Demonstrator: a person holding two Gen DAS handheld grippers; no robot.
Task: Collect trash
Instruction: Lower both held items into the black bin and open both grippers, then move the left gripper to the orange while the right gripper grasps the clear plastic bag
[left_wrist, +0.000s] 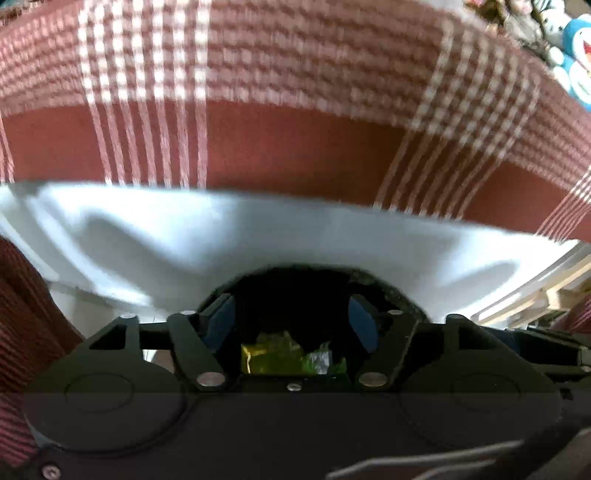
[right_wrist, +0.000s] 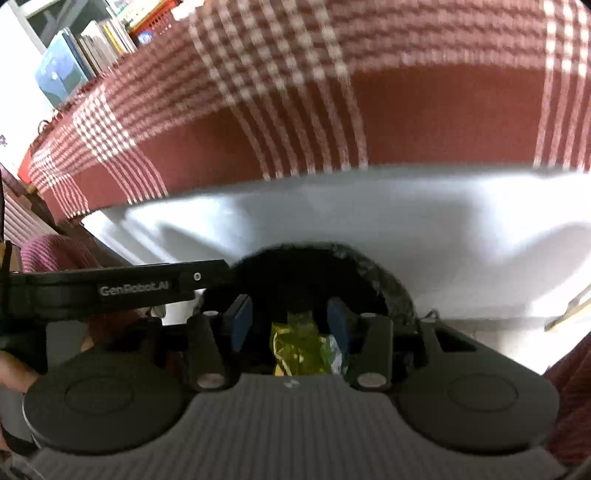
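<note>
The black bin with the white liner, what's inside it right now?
Inside the bin, yellow and green wrappers show between the open right gripper fingers. Anything deeper stays hidden in the dark and behind the gripper body.

Open left tool (left_wrist: 291, 317) above yellow-green trash (left_wrist: 284, 356)

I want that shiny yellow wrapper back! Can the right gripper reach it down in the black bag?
Probably yes. The right gripper is open right above the yellow wrapper, which lies in the black bag, and nothing covers it.
</note>
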